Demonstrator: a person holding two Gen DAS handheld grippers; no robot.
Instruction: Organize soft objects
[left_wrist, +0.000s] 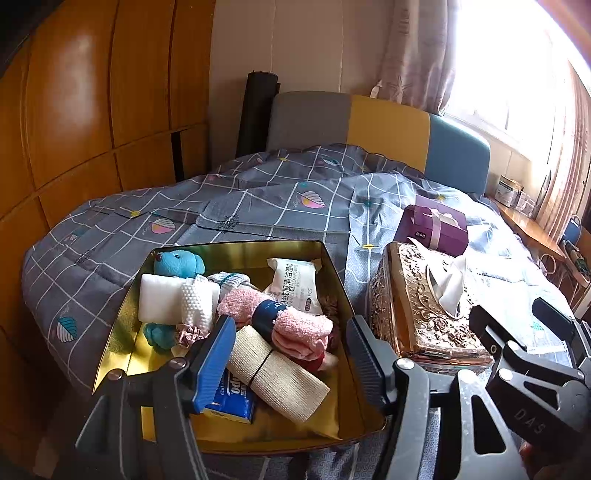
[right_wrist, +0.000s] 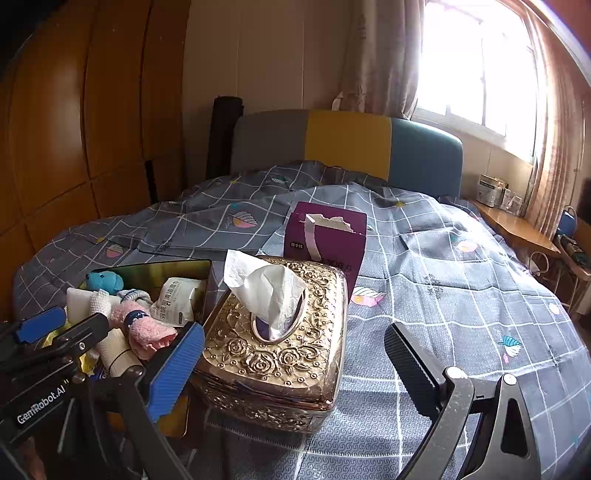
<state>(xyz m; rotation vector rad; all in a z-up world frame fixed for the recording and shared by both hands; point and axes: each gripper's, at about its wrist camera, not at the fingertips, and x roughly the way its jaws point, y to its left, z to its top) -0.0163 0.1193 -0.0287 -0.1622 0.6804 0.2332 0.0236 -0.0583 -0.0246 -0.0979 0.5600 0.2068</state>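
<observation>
Heaped in a shallow gold-lined metal tin (left_wrist: 334, 284) on the bed: soft things of many textures. Fluffy pink rolled socks (left_wrist: 295, 325) bound by a dark blue paper band, lying at the middle of the pile. Against them, nearer the camera, a beige ribbed cloth roll (left_wrist: 277, 373) cinched by a thin black elastic. Behind, a smooth white rectangular sponge block (left_wrist: 159, 299) with a white knobbly knitted piece (left_wrist: 197, 304) draped over it. At the far left corner, a turquoise plush bear (left_wrist: 179, 263). Toward the far right wall, a crinkled white wipes packet (left_wrist: 295, 282) with printed lettering. Below the sponge, a dusky pink satin scrunchie (left_wrist: 188, 332). In the near left corner, a glossy blue tissue pack (left_wrist: 231, 400).

Hanging over the tin's near edge, the left gripper (left_wrist: 291, 354), its blue ribbed pad and black ribbed pad spread apart, nothing pinched between them. Beside the tin to the right, touching or nearly so, an ornate gold embossed tissue box (right_wrist: 273, 347) with rose reliefs and an oval slot, soft white tissue (right_wrist: 266, 291) crumpling upward. Straddling that box's near end without pressing it, the right gripper (right_wrist: 295, 369), released and gaping wide. Behind the gold box, a purple cardboard tissue carton (right_wrist: 325, 236) with torn top. Beneath everything, a grey quilted bedspread (right_wrist: 443, 280) with white grid lines and leaf motifs.
</observation>
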